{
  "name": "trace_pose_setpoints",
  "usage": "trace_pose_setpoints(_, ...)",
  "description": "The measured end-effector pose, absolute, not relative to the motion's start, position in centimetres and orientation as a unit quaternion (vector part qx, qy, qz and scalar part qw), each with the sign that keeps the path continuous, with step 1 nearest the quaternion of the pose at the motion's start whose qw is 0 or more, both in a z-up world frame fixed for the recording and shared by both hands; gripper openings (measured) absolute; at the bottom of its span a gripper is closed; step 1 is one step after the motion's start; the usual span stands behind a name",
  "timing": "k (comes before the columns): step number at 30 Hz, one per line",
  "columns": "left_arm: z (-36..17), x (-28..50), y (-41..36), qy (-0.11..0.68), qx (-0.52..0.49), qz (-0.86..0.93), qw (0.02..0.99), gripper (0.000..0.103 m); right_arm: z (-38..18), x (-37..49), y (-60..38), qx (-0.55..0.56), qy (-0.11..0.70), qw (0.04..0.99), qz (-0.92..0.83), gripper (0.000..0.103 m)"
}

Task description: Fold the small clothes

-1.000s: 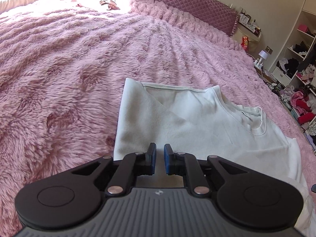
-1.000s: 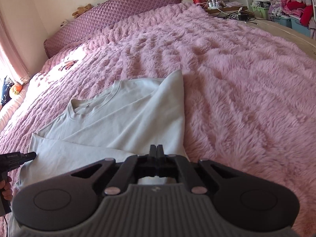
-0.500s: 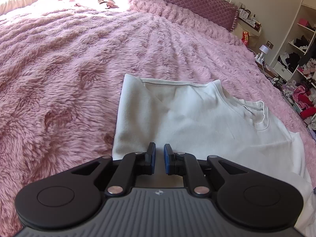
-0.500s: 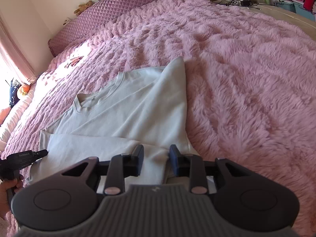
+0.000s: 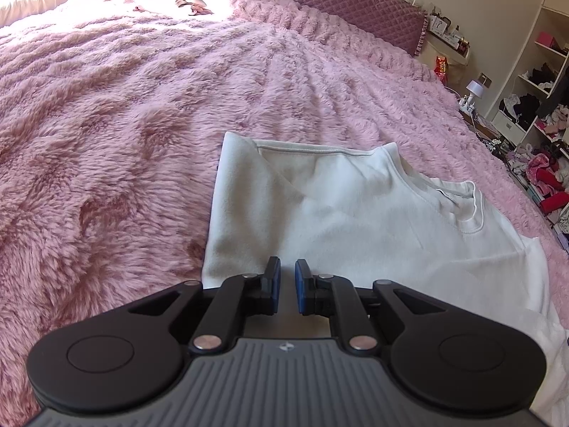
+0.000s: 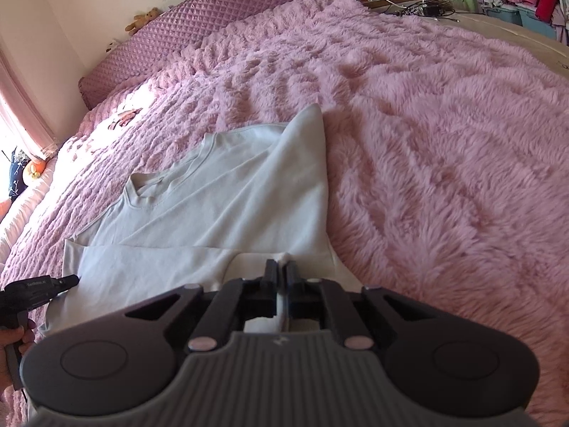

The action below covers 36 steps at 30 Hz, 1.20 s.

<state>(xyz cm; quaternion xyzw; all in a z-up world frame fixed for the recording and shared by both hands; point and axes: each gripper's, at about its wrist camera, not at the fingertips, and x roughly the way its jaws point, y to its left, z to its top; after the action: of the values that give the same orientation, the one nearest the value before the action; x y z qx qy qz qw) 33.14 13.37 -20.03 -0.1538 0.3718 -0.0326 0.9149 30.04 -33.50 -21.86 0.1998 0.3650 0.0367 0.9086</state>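
The pale white cotton T-shirt (image 6: pixel 220 192) lies half-folded on the fluffy pink bed (image 6: pixel 444 142). The right hand-held gripper (image 6: pixel 281 281) pinches its hem; the left hand-held gripper (image 5: pixel 287 286) hovers slightly parted, empty. Next, likely carry the hem toward the collar.

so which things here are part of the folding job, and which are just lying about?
Job:
- white shirt, sides folded in
- right claw, shut on its hem
- left claw, slightly parted over the shirt, nothing between the pads

Lying about:
- pink blanket
- teddy bear
- lamp
- snack bag
- clothes pile
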Motion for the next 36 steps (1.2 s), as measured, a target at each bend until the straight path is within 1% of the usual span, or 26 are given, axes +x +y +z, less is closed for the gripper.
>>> trace_pose_setpoints(2,-20.0,32.9,13.3,0.367,-0.155,-0.031,0.917,0.015,-20.8,29.7,-33.6,0.199,0.346,0.917,0.032,0.000)
trace_pose_setpoints(4,-20.1,32.8,13.2,0.367,-0.147,-0.030,0.918,0.015,-20.6,30.0,-33.5,0.191,0.348,0.917,0.027,0.000)
trace_pose_setpoints(8,-20.1,33.0,13.0,0.371,-0.142,-0.025,0.917,0.015,-23.3,31.1,-33.4,0.179,0.385,0.905,0.012,0.000)
trace_pose_setpoints(11,-18.5,32.2,12.8,0.359,-0.126,-0.030,0.924,0.015,-24.5,31.1,-33.7,0.200,0.391,0.898,0.002,0.000)
trace_pose_setpoints(12,-17.9,31.7,12.7,0.355,-0.118,-0.032,0.927,0.016,-24.4,31.0,-33.7,0.207,0.390,0.897,-0.003,0.001)
trace_pose_setpoints(13,-16.9,30.9,12.5,0.348,-0.108,-0.039,0.930,0.016,-24.0,30.8,-33.7,0.210,0.388,0.897,-0.004,0.005)
trace_pose_setpoints(14,-15.9,30.1,12.5,0.341,-0.100,-0.047,0.934,0.016,-23.4,30.5,-33.7,0.212,0.383,0.899,-0.004,0.013)
trace_pose_setpoints(15,-15.2,29.3,12.5,0.336,-0.094,-0.052,0.936,0.016,-22.5,30.0,-33.6,0.207,0.377,0.903,0.002,0.019)
trace_pose_setpoints(17,-13.2,26.8,12.5,0.325,-0.082,-0.065,0.940,0.018,-20.7,28.8,-33.3,0.191,0.366,0.911,0.016,0.019)
trace_pose_setpoints(20,-11.0,23.1,13.0,0.321,-0.092,-0.082,0.939,0.027,-17.7,25.8,-33.1,0.172,0.353,0.919,0.041,0.019)
trace_pose_setpoints(21,-10.4,21.7,13.1,0.325,-0.096,-0.086,0.937,0.032,-16.9,24.7,-33.1,0.167,0.351,0.920,0.047,0.019)
trace_pose_setpoints(27,-9.0,14.5,13.2,0.357,-0.094,-0.100,0.924,0.043,-14.0,17.4,-33.5,0.144,0.354,0.921,0.073,0.020)
trace_pose_setpoints(34,-10.7,7.8,13.9,0.415,-0.102,-0.077,0.901,0.047,-13.8,9.9,-33.7,0.115,0.390,0.911,0.070,0.020)
trace_pose_setpoints(36,-11.4,6.3,14.4,0.429,-0.108,-0.065,0.894,0.047,-14.1,8.2,-33.8,0.106,0.404,0.906,0.068,0.022)
